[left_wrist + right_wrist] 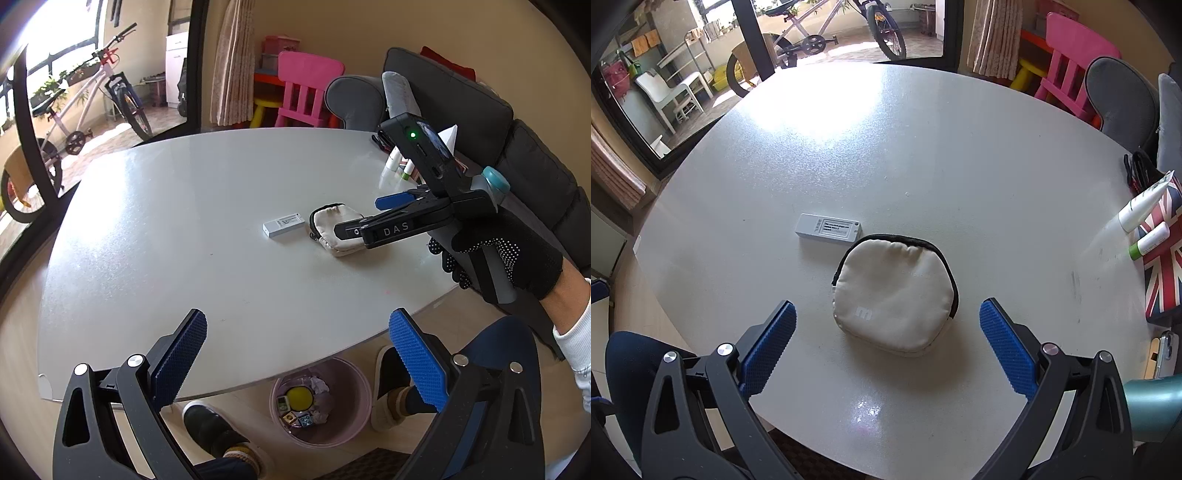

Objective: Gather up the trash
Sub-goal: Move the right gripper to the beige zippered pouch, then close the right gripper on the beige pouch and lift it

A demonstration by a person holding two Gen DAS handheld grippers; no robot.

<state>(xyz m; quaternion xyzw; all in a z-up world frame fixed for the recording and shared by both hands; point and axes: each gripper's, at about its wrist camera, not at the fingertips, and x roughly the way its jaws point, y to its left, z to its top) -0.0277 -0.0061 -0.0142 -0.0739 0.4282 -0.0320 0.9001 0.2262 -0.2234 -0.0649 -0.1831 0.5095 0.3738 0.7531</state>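
A beige zip pouch (895, 291) lies on the round white table (923, 147), with a small white box (829, 229) just beyond its left side. My right gripper (887, 345) hovers open just in front of the pouch, nothing between its blue pads. From the left wrist view, the right gripper (364, 218) reaches over the pouch (332, 221), and the white box (283, 224) sits to its left. My left gripper (297, 363) is open above the table's near edge, empty. Below the edge stands a pink trash bin (320, 400) holding crumpled paper, a yellow ball and small items.
A union-flag case (1161, 266) with white tubes (1141, 210) lies at the table's right edge, a phone (1165, 354) nearer. A gloved hand (517, 258) holds the right gripper. Shoes (210, 424) stand beside the bin. A dark sofa (517, 129) and pink chair (306, 92) lie beyond.
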